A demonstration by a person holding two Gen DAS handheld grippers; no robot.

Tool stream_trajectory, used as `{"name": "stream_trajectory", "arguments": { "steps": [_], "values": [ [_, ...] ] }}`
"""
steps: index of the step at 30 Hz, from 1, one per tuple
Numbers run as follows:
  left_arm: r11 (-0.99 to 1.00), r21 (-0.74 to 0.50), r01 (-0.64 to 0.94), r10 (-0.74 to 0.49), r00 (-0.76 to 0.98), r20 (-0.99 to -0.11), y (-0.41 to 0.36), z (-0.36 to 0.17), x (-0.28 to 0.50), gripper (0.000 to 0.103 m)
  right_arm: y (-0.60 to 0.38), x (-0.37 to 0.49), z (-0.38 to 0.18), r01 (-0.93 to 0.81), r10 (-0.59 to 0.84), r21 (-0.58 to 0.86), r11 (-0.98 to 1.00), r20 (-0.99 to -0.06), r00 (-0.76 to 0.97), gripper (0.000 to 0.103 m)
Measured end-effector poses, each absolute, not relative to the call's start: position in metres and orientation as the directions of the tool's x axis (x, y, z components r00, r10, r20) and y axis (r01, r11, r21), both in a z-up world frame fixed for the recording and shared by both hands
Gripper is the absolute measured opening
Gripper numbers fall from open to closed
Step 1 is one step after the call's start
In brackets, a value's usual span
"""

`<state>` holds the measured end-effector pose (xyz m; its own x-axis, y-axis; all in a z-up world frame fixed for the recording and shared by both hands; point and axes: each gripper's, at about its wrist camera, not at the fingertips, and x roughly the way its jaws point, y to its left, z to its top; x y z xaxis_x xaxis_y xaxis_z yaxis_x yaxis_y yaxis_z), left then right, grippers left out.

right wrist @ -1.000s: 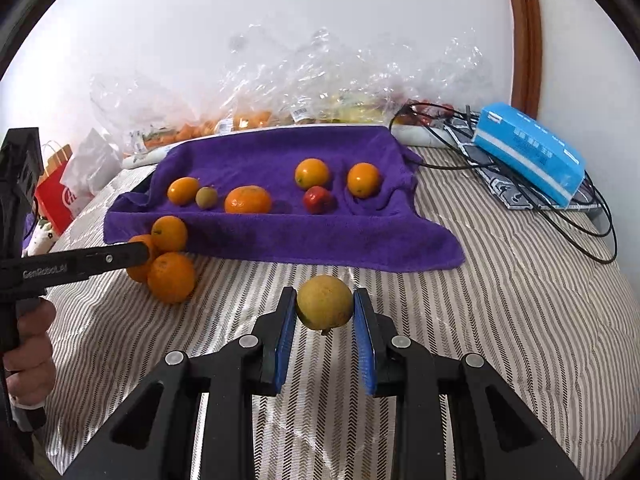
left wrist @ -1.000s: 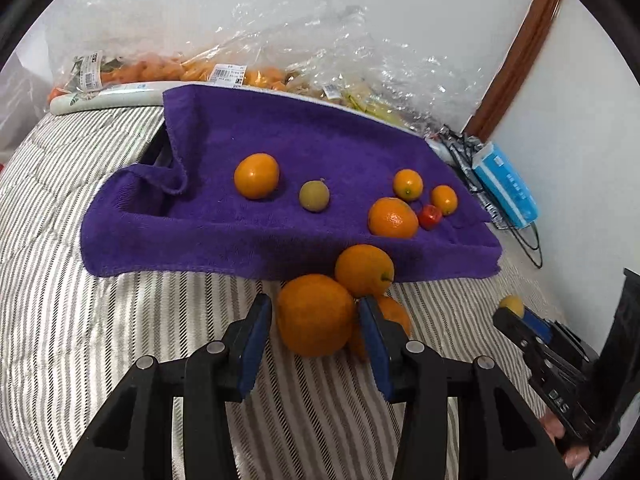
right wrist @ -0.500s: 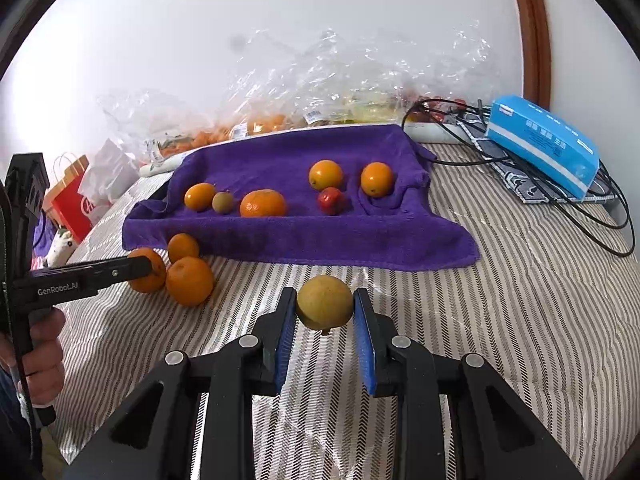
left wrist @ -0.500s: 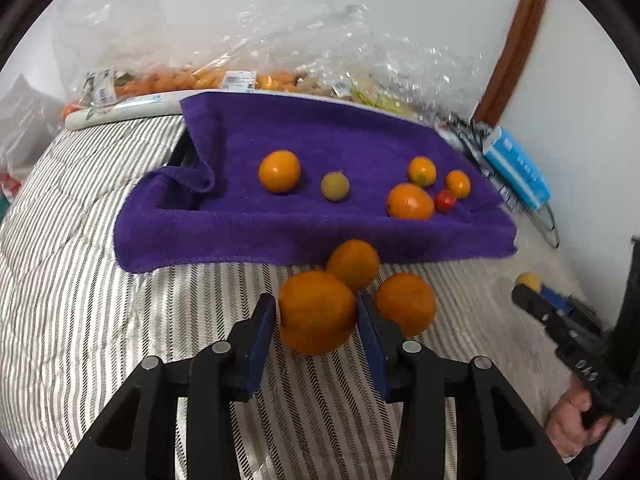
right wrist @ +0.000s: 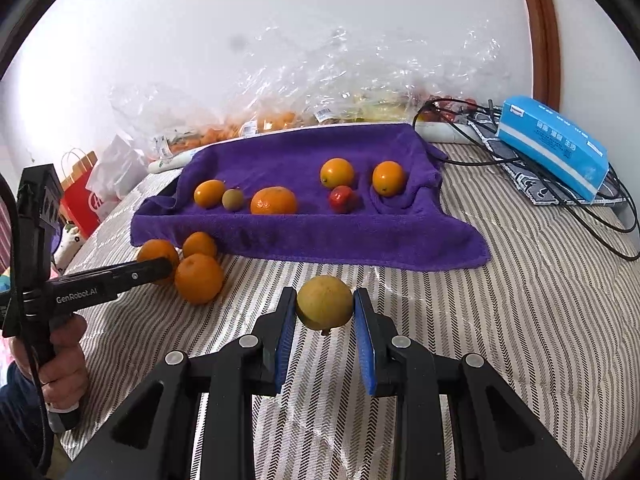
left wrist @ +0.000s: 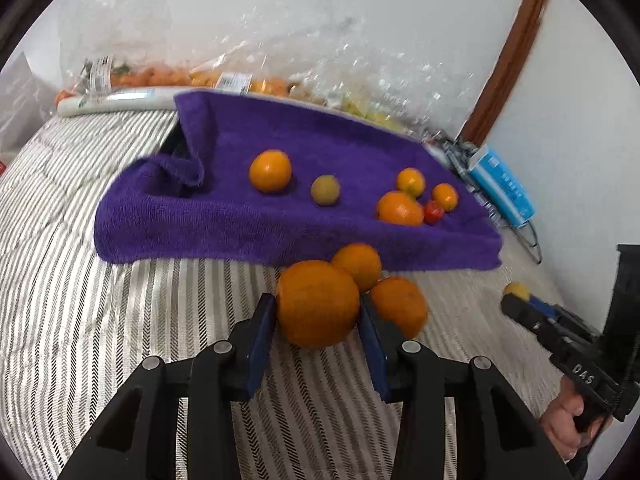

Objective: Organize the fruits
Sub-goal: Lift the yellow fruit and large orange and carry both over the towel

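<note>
My left gripper (left wrist: 317, 316) is shut on a large orange (left wrist: 318, 305), held just above the striped bed cover. Two more oranges (left wrist: 399, 306) (left wrist: 357, 266) lie right behind it, at the front edge of the purple towel (left wrist: 224, 220). On the towel lie several oranges (left wrist: 270, 171), a small green fruit (left wrist: 325, 189) and a small red fruit (left wrist: 433, 212). My right gripper (right wrist: 325, 312) is shut on a yellow fruit (right wrist: 325, 302), held over the bed in front of the towel (right wrist: 360, 236). The left gripper also shows in the right wrist view (right wrist: 154, 268).
Clear plastic bags of produce (right wrist: 280, 116) lie along the wall behind the towel. A blue tissue pack (right wrist: 554, 146) and black cables (right wrist: 520, 160) sit at the right. A red paper bag (right wrist: 82, 196) stands off the bed's left side.
My left gripper has lifted the large orange and drawn back slightly from the other two. My right gripper has risen a little with the yellow fruit still held.
</note>
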<state>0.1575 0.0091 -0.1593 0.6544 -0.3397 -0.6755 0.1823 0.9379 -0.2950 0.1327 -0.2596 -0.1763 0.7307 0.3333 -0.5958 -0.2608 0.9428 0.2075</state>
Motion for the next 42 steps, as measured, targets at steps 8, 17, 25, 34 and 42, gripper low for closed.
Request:
{"name": "stream_trajectory", "arguments": {
  "steps": [8,17,25,34,42],
  "values": [
    [0.941,-0.257,0.220,-0.336,0.692,-0.638,0.002,-0.149,0.148,0.039,-0.255,0.122,-0.169,-0.299,0.349,0.182,0.937,-0.552,0.757,0.028],
    [0.947,-0.250,0.202,-0.317,0.709,-0.630,0.004,-0.148,0.146,0.039,-0.258,0.117,-0.165,-0.273,0.326,0.178,0.946,-0.526,0.786,0.028],
    [0.952,-0.213,0.220,-0.305,0.735,-0.605,-0.001,-0.141,0.138,0.039,-0.257,0.115,-0.164,-0.253,0.296,0.154,0.955,-0.520,0.801,0.028],
    [0.952,-0.187,0.243,-0.306,0.763,-0.570,-0.003,-0.134,0.129,0.039,-0.257,0.111,-0.161,-0.211,0.244,0.123,0.970,-0.506,0.827,0.028],
    [0.947,-0.206,0.247,-0.320,0.772,-0.549,0.001,-0.130,0.124,0.039,-0.261,0.104,-0.158,-0.195,0.239,0.140,0.971,-0.476,0.847,0.028]
  ]
}}
